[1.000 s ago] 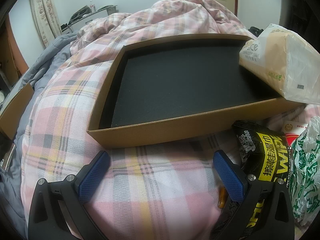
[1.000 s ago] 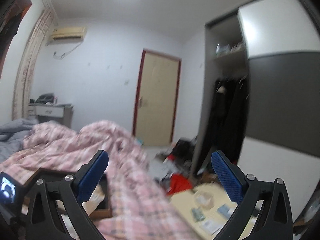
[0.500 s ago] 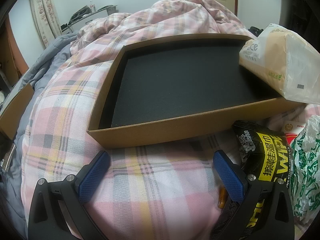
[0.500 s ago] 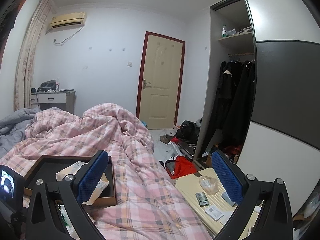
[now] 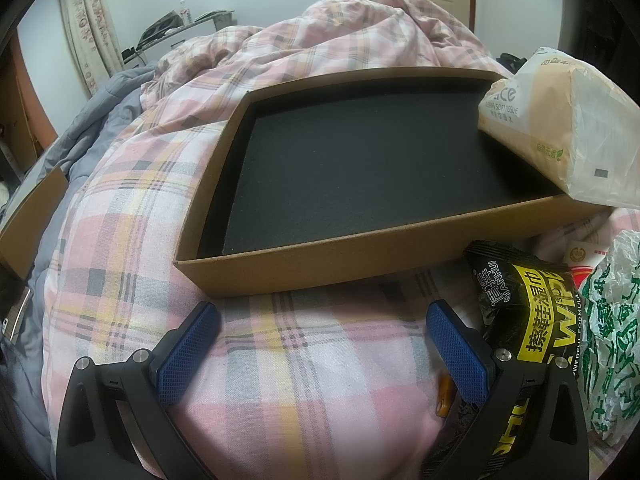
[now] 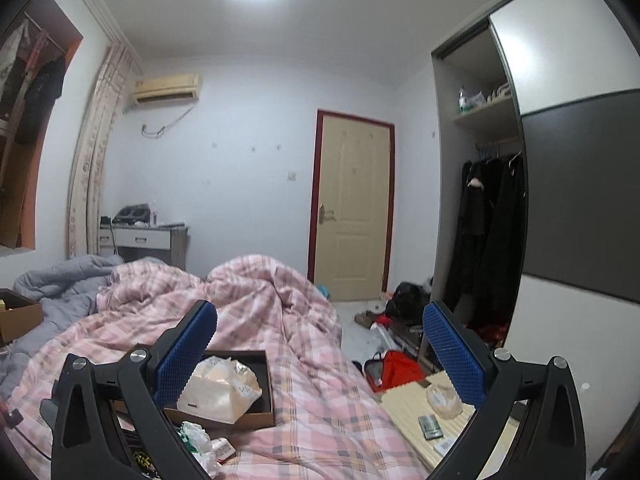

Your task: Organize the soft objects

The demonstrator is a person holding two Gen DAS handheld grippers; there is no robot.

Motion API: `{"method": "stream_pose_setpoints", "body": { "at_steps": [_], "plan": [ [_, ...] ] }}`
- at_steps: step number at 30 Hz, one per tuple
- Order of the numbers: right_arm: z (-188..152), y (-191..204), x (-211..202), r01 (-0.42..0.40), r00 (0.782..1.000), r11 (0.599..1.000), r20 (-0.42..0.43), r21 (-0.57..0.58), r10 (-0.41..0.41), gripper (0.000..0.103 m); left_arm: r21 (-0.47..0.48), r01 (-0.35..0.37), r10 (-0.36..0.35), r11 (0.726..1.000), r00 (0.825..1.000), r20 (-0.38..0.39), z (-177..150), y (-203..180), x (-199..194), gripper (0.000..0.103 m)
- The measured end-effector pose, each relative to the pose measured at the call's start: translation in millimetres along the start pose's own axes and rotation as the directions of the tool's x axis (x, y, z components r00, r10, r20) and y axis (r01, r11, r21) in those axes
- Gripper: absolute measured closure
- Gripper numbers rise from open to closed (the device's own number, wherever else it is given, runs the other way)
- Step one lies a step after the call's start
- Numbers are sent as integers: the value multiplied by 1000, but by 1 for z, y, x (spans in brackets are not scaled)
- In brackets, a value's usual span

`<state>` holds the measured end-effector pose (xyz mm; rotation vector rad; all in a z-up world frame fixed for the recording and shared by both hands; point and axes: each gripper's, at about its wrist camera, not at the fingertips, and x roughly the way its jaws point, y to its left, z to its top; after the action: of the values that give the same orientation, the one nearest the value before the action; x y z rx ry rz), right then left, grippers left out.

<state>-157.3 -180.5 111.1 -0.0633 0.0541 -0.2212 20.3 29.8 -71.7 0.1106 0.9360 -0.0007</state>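
the tissue pack [image 5: 560,128] on the far right reads "soft tissue"; the near black wipes pack [image 5: 524,312] shows "jianhui".

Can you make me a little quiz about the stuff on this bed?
1. True or false: the tissue pack lies flat inside the cardboard box.
2. What colour is the box's foam lining?
3. Is the left tool A) open, holding nothing, or B) shut on the black-and-yellow wipes pack?

Key: 1. False, it leans over the box's right rim. 2. Black. 3. A.
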Motion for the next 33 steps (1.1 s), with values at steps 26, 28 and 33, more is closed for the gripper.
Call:
{"method": "stream_pose_setpoints", "body": {
  "at_steps": [26,28,33],
  "plan": [
    [30,-151,27,808,589,581,-86,99,-804,0,0,-2,2,1000,1000,-1,0,-1,0,0],
    [32,-158,23,834,550,541,-86,111,-831,0,0,-1,1,1000,1000,-1,0,-1,0,0],
    [38,-174,8,854,513,497,-95,152,-853,0,0,-2,2,1000,1000,-1,0,-1,0,0]
  ]
}}
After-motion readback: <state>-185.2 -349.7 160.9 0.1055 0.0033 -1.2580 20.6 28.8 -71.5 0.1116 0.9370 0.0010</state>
